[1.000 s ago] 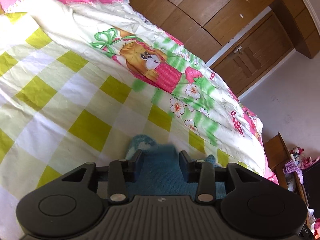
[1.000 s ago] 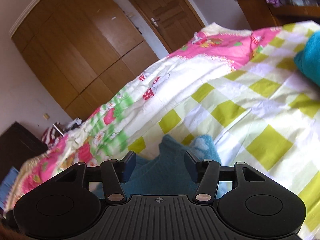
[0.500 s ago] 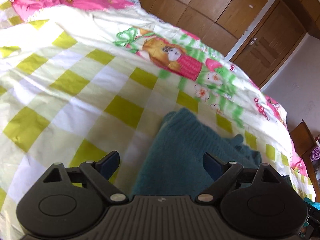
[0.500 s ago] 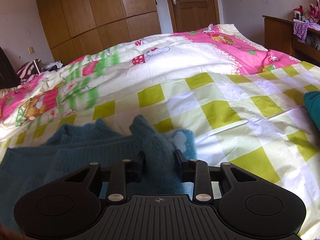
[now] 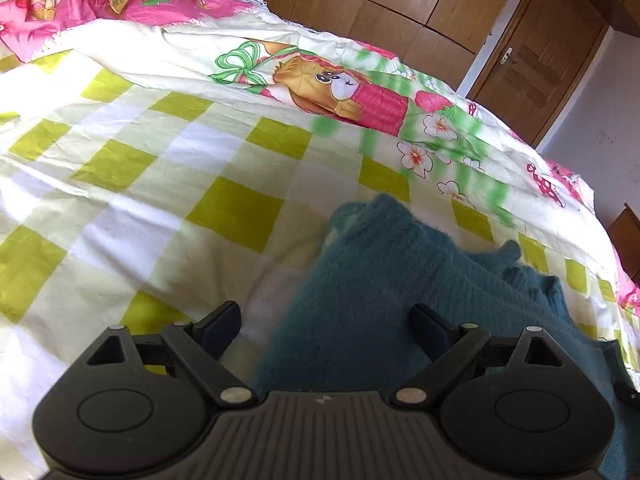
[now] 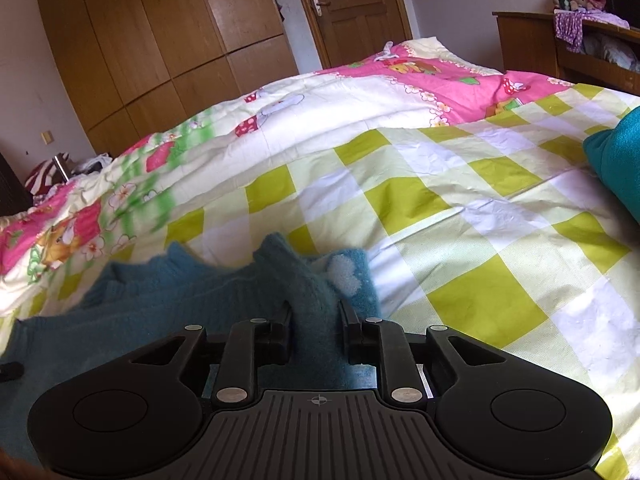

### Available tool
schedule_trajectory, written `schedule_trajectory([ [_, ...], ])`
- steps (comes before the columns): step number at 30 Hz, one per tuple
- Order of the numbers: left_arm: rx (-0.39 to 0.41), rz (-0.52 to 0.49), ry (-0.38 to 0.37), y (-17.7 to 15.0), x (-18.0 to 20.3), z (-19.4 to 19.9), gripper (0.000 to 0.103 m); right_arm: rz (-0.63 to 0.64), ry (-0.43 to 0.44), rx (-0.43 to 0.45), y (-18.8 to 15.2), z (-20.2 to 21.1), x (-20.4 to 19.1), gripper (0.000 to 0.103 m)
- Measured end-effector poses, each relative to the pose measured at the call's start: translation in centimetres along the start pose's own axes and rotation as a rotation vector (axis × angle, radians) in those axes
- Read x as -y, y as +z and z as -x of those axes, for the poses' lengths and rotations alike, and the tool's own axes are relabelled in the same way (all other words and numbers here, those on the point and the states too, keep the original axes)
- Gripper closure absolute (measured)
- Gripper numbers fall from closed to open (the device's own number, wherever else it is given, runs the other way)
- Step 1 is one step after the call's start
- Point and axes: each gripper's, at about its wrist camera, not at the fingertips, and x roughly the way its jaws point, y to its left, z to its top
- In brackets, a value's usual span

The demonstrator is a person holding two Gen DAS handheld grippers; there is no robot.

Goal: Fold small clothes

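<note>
The teal knitted garment (image 5: 384,280) lies on the bed (image 5: 168,184), on the yellow-and-white checked part of the cover, just short of the cartoon-printed quilt (image 5: 340,92) bunched along the far side.

Left gripper (image 5: 326,320): jaws spread wide apart, holding nothing. The garment passes under the gap between them; the left finger (image 5: 218,322) sits over bare checked cover, the right finger over the knit. Whether either finger touches the fabric cannot be told.

Right gripper (image 6: 316,320): jaws drawn in and clamped on a raised fold of the same garment (image 6: 308,280). The pinched fold stands up between the fingers, and a paler blue patch with a white blotch (image 6: 346,276) shows just to its right. The rest of the knit spreads to the left of the gripper in wrinkled layers, with a scalloped edge toward the quilt.

A second bright teal cloth (image 6: 620,156) lies at the right edge of the right wrist view, well apart from the garment.

Background: wooden wardrobe (image 6: 160,40), closed wooden door (image 6: 352,8), wooden shelf unit (image 6: 560,48) with soft toys on top.
</note>
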Motion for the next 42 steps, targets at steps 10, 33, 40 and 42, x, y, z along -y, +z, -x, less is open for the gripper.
schedule_trajectory([
  [10,0.062,-0.116,0.046,-1.7,0.4,2.9,0.001,0.094,-0.031,0.059,-3.5,6.4,-0.1,0.068],
  [33,-0.029,-0.205,0.096,-6.2,2.8,7.4,0.000,-0.309,0.137,0.042,-5.9,14.0,6.6,0.032],
  [40,0.030,-0.065,0.031,-8.1,-0.3,12.0,0.000,-0.457,0.299,-0.111,-10.3,12.7,5.7,0.032],
  [42,0.001,-0.008,0.003,-8.7,-1.4,12.0,0.000,-0.538,0.320,-0.151,-11.4,10.9,5.9,0.032],
])
